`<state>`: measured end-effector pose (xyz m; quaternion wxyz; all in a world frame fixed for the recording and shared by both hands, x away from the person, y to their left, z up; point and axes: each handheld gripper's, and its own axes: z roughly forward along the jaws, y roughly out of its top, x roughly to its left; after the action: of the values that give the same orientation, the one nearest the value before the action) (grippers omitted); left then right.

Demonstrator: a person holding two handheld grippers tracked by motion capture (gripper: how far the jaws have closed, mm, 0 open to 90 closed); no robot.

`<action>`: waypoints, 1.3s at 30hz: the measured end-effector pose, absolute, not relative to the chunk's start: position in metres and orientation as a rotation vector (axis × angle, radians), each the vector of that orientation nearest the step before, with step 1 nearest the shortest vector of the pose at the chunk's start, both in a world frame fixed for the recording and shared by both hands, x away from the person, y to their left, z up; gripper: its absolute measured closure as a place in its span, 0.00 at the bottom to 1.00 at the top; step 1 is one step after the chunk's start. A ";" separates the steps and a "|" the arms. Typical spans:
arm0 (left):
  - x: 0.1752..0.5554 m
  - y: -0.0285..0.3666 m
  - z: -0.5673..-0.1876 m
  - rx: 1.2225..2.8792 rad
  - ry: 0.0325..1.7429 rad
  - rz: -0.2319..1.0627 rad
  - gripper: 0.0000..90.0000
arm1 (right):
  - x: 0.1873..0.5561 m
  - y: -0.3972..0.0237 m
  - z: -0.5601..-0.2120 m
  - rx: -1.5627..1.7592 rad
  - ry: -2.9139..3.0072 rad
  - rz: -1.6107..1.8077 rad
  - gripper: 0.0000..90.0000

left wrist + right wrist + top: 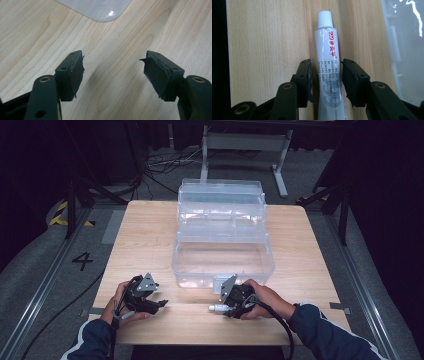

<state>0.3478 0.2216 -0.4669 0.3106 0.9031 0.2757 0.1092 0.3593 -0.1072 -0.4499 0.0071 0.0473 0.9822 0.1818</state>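
We count one tube [329, 67], one clear plastic box [223, 255] and two tools on the counter [150, 235]. The right tool [220, 308], lower centre of the high view, grasps the tube, which lies just before the box. Its own view shows red lettering. The left tool [113, 75] stands released over bare wood.

A light wooden table [150, 235] stands on grey floor [45, 265]. Toward its far middle sits a clear plastic tiered box [222, 232], opened out in steps, its lowest tray nearest the person. Just in front of that tray, near the table's front edge, a small white tube [329, 67] lies flat on the wood.
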 end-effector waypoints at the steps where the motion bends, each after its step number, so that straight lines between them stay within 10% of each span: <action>1: 0.347 0.223 -0.468 2.382 0.733 0.279 0.36 | 0.360 -0.106 -0.450 0.144 3.072 0.563 0.66; 39: 0.346 0.231 -0.488 2.271 0.753 0.273 0.26 | 0.368 -0.125 -0.445 0.130 3.131 0.508 0.79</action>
<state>0.3457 0.2306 -0.4877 0.3587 0.8803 0.2919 0.1058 0.3679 -0.1246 -0.4450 -0.0165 0.0408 0.9861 0.1601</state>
